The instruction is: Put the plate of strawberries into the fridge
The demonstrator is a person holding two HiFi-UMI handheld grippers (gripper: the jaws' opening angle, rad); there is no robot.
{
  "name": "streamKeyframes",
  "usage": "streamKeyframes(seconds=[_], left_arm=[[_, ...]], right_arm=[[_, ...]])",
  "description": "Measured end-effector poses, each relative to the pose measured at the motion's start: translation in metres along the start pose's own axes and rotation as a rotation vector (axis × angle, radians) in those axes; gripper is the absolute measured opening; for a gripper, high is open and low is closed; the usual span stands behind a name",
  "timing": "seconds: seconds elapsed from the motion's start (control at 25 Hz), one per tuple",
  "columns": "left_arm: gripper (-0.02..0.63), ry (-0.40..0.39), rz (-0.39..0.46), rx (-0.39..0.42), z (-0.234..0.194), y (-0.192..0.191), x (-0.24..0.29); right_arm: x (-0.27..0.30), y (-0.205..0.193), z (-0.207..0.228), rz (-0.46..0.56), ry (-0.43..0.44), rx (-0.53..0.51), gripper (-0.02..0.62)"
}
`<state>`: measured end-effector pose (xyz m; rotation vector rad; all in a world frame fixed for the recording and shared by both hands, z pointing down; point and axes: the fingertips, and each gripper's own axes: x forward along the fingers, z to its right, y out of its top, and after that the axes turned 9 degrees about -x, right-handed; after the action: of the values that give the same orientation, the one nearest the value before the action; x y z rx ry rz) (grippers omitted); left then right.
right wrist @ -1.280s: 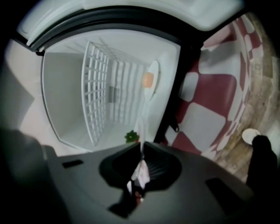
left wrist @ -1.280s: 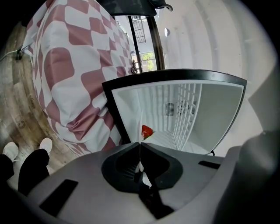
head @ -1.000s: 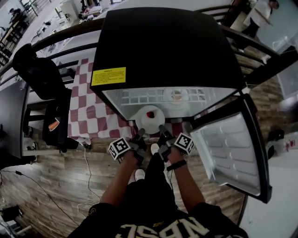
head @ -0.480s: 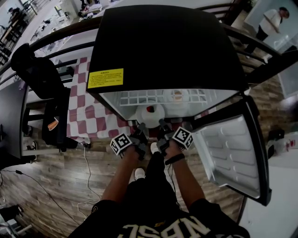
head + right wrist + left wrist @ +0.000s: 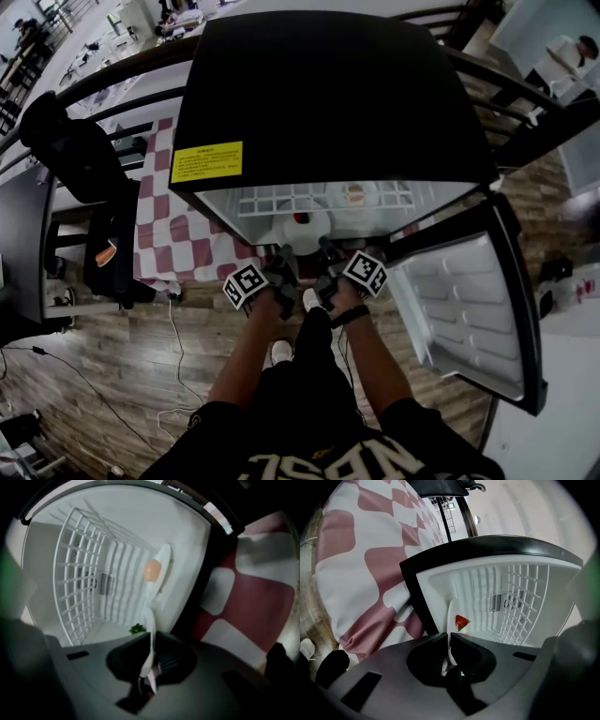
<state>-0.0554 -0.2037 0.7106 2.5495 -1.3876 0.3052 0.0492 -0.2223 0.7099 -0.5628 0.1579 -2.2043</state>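
Left gripper (image 5: 449, 641) clamped on plate (image 5: 302, 230) rim. Plate with strawberry (image 5: 461, 621) sitting at fridge (image 5: 328, 94) mouth, fridge's wire shelf (image 5: 281, 199) above. Right gripper (image 5: 151, 644) pinched shut on opposite rim. Worry: thin edge grips, so uneven tilt could roll strawberry off. Pushing in blind could bump other plate (image 5: 164, 555) inside fridge, or clip wire shelf.

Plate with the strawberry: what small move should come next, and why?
Probably slide the plate level, deeper under the wire shelf: the left gripper and right gripper are both shut on its rim, and it is only at the fridge mouth.
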Motion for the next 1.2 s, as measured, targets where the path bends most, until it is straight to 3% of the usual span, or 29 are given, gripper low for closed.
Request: streamKeyframes(seconds=[0.16,0.32,0.36,0.44,0.6,0.76,0.84,1.0,1.2], left_arm=[[0.028,0.006,0.001,0.011,0.002,0.000,0.000],[0.031,0.002,-0.027,0.040,0.003,-0.004,-0.003],[0.036,-0.001,-0.032,0.051,0.004,-0.005,-0.004],[0.073,-0.013,-0.045,0.075,0.007,-0.007,-0.005],[0.198,-0.035,-0.086,0.145,0.014,-0.013,-0.010],[0.210,-0.014,-0.100,0.266,0.012,-0.016,-0.021],[0.210,-0.009,-0.100,0.316,0.012,-0.018,-0.029],[0.210,0.079,-0.153,0.576,-0.002,-0.028,-0.040],[0.207,0.205,-0.213,1.042,-0.014,-0.044,-0.040]], right_arm=[[0.000,0.000,0.000,0.002,0.004,0.003,0.034],[-0.001,-0.002,-0.001,-0.028,-0.007,-0.059,0.035],[-0.002,-0.001,-0.002,-0.029,-0.004,-0.080,0.047],[-0.004,0.000,-0.006,-0.032,0.008,-0.132,0.133],[-0.013,0.007,-0.012,-0.016,0.014,-0.293,0.197],[-0.027,0.011,-0.012,0.000,-0.007,-0.482,0.204],[-0.036,0.011,-0.007,-0.010,-0.055,-0.634,0.204],[-0.051,0.002,-0.010,-0.021,-0.134,-0.947,0.204],[-0.052,-0.020,-0.007,-0.049,-0.145,-1.101,0.202]])
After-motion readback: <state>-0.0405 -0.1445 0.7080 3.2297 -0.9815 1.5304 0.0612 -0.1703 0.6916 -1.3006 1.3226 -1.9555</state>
